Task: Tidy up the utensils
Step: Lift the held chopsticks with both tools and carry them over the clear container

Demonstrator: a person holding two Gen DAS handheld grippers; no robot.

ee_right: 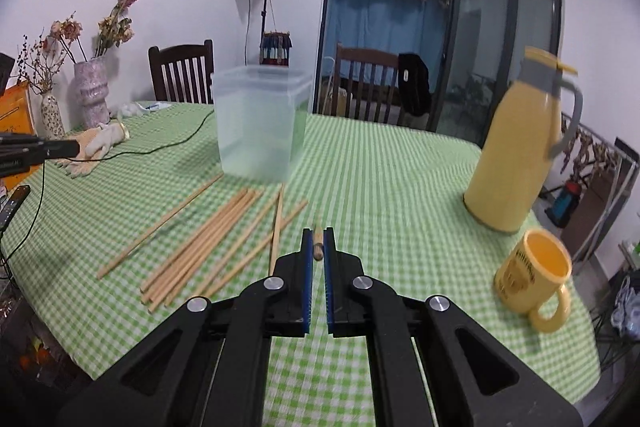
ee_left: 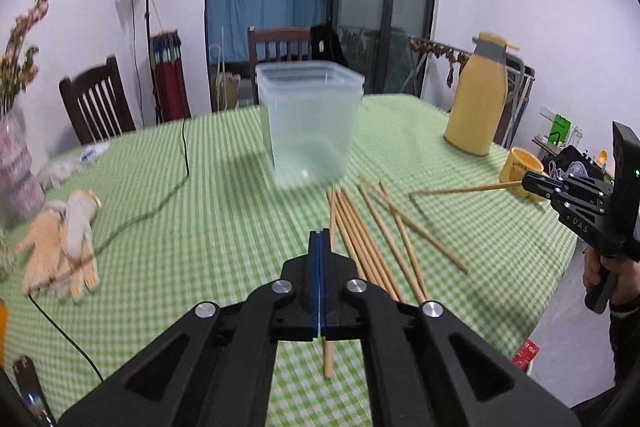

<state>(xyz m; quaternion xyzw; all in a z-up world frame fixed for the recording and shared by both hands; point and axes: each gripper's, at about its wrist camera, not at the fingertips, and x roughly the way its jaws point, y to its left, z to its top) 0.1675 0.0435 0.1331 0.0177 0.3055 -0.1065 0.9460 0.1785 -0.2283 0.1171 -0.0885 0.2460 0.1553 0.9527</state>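
Several wooden chopsticks lie in a loose pile on the green checked tablecloth, in front of a clear plastic container. My left gripper is shut and empty, hovering above the pile's left edge. My right gripper is shut on one chopstick; in the left wrist view that chopstick sticks out leftward from the right gripper, above the table. The pile and container also show in the right wrist view.
A yellow thermos and yellow mug stand on the table's right side. Work gloves, a black cable and vases are at the left. Wooden chairs stand behind the table.
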